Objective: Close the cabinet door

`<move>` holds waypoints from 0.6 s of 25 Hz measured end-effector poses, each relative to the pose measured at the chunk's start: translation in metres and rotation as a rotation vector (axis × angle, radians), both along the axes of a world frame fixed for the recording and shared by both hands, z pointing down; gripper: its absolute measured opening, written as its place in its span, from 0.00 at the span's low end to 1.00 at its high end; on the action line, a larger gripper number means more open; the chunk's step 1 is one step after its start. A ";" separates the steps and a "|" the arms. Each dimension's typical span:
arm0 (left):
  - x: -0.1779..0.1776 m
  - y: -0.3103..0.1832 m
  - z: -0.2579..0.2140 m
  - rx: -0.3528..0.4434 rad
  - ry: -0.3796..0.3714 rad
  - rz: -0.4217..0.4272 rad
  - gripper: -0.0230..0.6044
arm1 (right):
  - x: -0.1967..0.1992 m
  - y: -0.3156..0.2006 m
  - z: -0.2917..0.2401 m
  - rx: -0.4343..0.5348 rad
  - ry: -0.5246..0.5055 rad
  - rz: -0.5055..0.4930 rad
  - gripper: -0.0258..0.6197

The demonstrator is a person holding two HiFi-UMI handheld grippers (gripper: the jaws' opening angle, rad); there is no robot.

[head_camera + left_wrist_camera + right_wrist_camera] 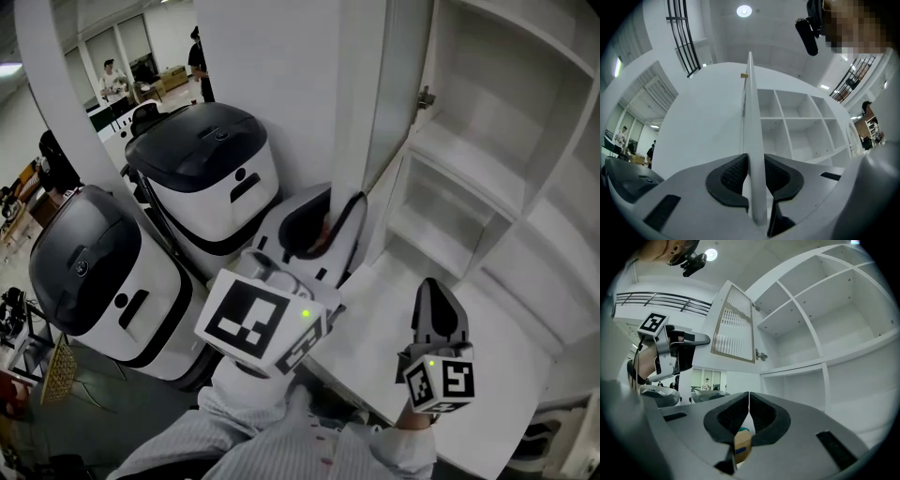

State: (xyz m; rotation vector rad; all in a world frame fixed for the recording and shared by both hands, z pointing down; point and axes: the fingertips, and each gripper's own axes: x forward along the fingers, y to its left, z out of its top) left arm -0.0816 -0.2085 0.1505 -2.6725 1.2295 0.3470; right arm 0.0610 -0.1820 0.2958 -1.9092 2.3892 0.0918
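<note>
Left gripper point(323, 230) is clamping the free edge of the cabinet door point(396, 84), fingers point(731, 176) pressing on both faces. The door is standing wide open, swung out from the left side of the cabinet point(525, 187), with the shelves fully exposed. Right gripper point(431, 292) is hovering in front of the lower shelf, jaws together and holding nothing. Looks like the grasp is done; the whole closing swing is left.
</note>
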 end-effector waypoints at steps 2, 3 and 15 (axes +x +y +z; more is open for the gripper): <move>0.009 0.004 0.000 0.003 0.001 -0.026 0.18 | 0.011 0.000 -0.004 0.008 0.010 -0.021 0.06; 0.013 0.006 0.000 0.003 0.002 -0.039 0.18 | 0.015 0.001 -0.006 0.010 0.016 -0.035 0.06; 0.058 0.022 0.001 -0.001 0.021 -0.176 0.19 | 0.063 0.010 -0.012 0.028 0.037 -0.164 0.06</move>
